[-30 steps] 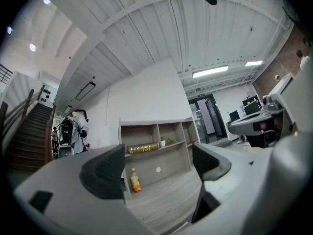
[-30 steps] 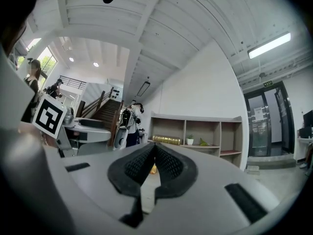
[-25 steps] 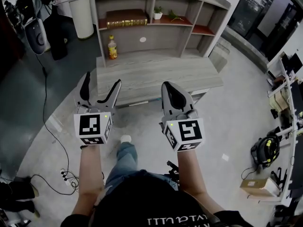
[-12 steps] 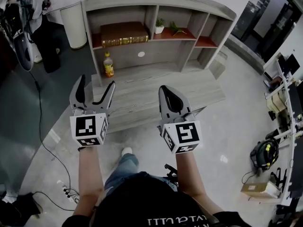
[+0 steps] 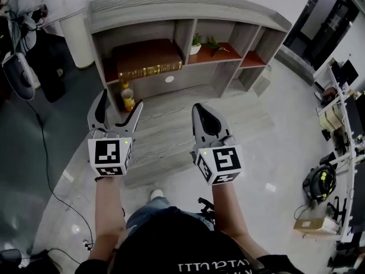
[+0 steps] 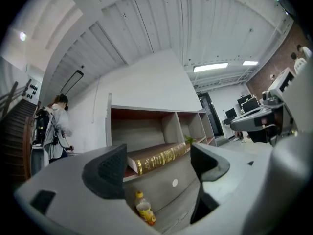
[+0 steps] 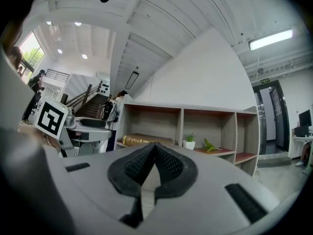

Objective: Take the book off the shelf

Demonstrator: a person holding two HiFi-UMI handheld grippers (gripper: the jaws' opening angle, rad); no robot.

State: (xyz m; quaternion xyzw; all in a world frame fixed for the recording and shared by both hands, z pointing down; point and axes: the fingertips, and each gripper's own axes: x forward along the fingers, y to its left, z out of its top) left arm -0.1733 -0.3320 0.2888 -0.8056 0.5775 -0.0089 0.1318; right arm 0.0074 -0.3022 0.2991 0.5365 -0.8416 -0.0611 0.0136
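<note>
Left hand-held gripper (image 5: 120,104): jaws wide apart, nothing clamped, pointed towards the shelf (image 5: 188,7).
Right hand-held gripper (image 5: 202,112): jaws pressed together and empty, alongside the left one but apart from it.
Book (image 5: 147,60): lies flat in the shelf's leftmost upper compartment with its gilt spine outward. It is ahead of the left hand-held gripper, seen between its jaws, untouched.
Bottle (image 5: 129,99): upright on the bench (image 5: 182,136) below the book, also ahead of the left hand-held gripper.
Potted plant (image 5: 196,43): in the next compartment, ahead of the right hand-held gripper.
</note>
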